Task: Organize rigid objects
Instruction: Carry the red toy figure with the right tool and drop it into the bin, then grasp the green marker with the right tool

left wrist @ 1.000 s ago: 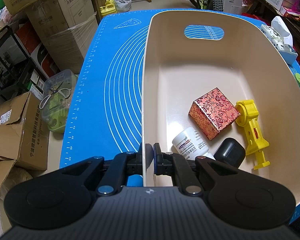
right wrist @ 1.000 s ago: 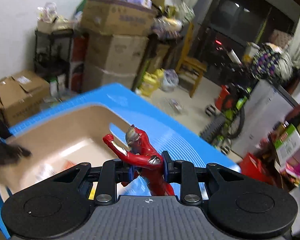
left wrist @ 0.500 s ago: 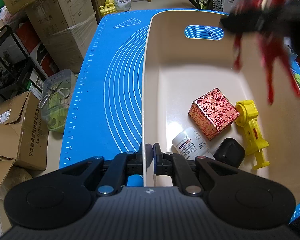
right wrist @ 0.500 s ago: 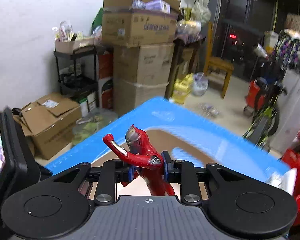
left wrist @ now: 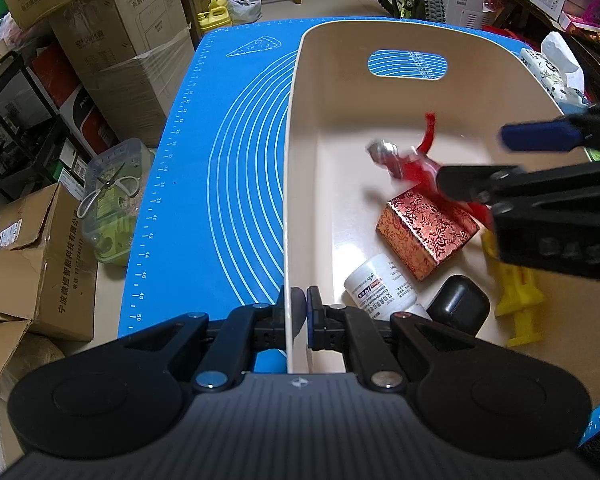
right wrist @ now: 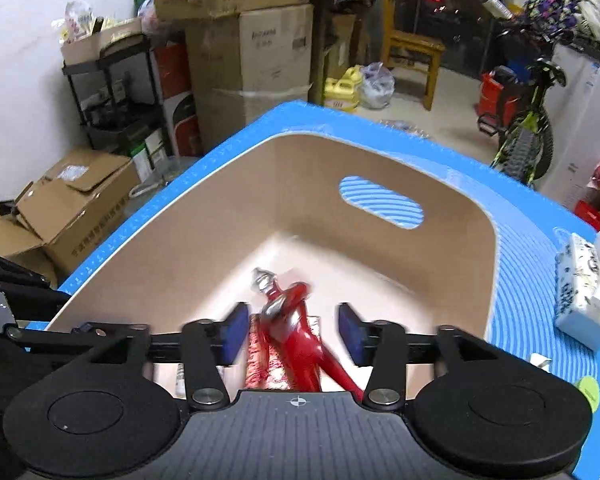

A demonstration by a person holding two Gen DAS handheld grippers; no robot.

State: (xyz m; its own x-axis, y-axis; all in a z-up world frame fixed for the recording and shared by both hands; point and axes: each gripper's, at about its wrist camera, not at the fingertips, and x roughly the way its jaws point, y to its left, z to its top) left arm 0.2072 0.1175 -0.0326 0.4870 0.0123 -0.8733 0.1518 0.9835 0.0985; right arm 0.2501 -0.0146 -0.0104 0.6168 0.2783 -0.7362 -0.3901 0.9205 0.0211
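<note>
A beige bin stands on a blue mat. My left gripper is shut on the bin's near-left wall. My right gripper is open over the bin; it also shows in the left wrist view. A red and silver toy figure is blurred between and below the spread fingers, free of them, over a red patterned box. In the bin also lie a white bottle, a black case and a yellow toy.
A tissue pack and a green disc lie on the mat right of the bin. Cardboard boxes, a black shelf and a plastic tub with scissors stand on the floor left of the table.
My right gripper moved in over the bin and opened, letting go of the red figure, which now drops into the bin. My left gripper stayed shut on the bin wall.
</note>
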